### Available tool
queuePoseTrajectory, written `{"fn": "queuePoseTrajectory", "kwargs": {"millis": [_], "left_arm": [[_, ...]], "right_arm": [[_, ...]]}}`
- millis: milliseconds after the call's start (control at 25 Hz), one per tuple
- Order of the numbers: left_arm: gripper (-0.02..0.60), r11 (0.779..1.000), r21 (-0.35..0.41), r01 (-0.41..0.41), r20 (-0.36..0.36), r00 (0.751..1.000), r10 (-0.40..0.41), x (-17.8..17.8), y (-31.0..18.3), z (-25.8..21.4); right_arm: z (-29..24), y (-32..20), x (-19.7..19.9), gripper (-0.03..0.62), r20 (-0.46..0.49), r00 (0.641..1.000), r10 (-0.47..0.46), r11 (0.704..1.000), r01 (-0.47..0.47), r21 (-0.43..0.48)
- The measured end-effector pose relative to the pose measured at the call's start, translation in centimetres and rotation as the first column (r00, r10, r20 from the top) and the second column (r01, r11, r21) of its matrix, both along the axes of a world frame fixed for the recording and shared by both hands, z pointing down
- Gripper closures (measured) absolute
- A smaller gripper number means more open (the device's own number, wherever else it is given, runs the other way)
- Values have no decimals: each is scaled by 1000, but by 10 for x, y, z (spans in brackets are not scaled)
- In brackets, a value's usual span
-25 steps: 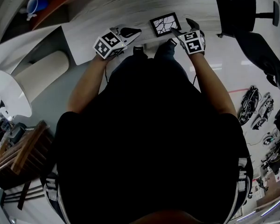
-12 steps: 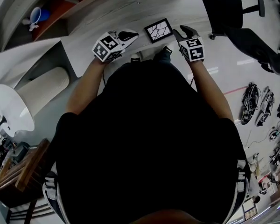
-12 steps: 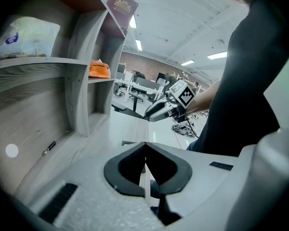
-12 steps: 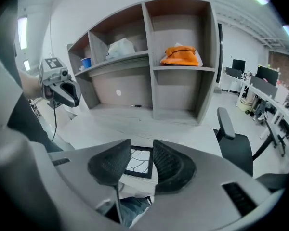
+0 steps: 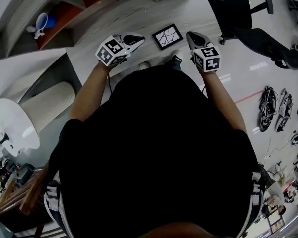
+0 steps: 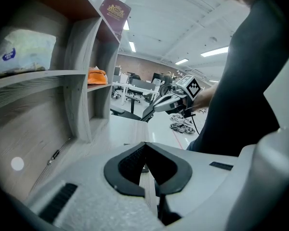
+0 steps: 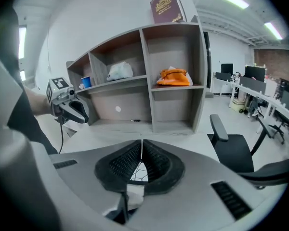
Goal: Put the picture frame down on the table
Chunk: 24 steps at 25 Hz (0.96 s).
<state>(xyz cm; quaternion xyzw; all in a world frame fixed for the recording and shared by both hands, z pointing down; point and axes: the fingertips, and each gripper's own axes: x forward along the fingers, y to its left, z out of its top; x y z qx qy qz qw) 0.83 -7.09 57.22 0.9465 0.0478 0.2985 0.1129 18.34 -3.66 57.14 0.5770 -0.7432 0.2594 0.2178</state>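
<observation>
The picture frame point(image 5: 167, 36), black-edged with a white cracked pattern, lies flat on the pale wooden table point(image 5: 139, 16), between my two grippers in the head view. My left gripper point(image 5: 141, 38) hovers to its left, apart from it, jaws shut and holding nothing. My right gripper point(image 5: 189, 34) is just to the frame's right, also shut and not touching it. In the right gripper view the jaws point(image 7: 141, 145) meet at the tips, and a bit of the picture frame point(image 7: 138, 173) shows below them. The left gripper view shows the tips point(image 6: 144, 147) closed over the table.
A grey shelf unit point(image 7: 144, 76) stands at the table's back with a blue cup point(image 5: 42, 20), a white bag point(image 7: 119, 71), an orange item point(image 7: 172, 77) and a dark red book point(image 7: 164, 6) on top. A black office chair point(image 5: 231, 6) stands at the right.
My right gripper has drawn back from the frame's right edge, leaving the frame lying on the table. Both grippers sit slightly higher in the view as the head camera shifted.
</observation>
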Motion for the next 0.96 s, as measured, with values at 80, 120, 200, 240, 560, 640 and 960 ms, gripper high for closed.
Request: {"fn": "queuePoseTrajectory", "kwargs": {"millis": [80,120,200,240,560,640,960], "left_arm": [[563,1000,4,-6,-8,1000,6,1,-3,-3],[563,1000,6,-13,-12,1000,13,2,-3,-4],[564,999,11,-30,-19,999,31,4,-3,-7],[563,999,14,-39,-24,999,39,5,-2,-9],[563,998,-16,-60,-122,991,57,20,1,-38],[563,997,-42,-58,-155,987,51,24,-1,-48],[564,997,-39,-64,-257,965,52,40,-8,-103]], "right_arm": [[-8,2,3,585,-1,1000,19,1000,-19,9],[-11,3,4,586,0,1000,30,999,-30,14],[-18,5,7,586,6,998,55,998,-56,27],[-22,6,8,586,9,998,69,997,-69,35],[-53,18,27,586,32,984,173,979,-176,100],[-55,21,29,586,35,981,188,976,-191,104],[-66,40,13,586,52,979,196,974,-201,107]]}}
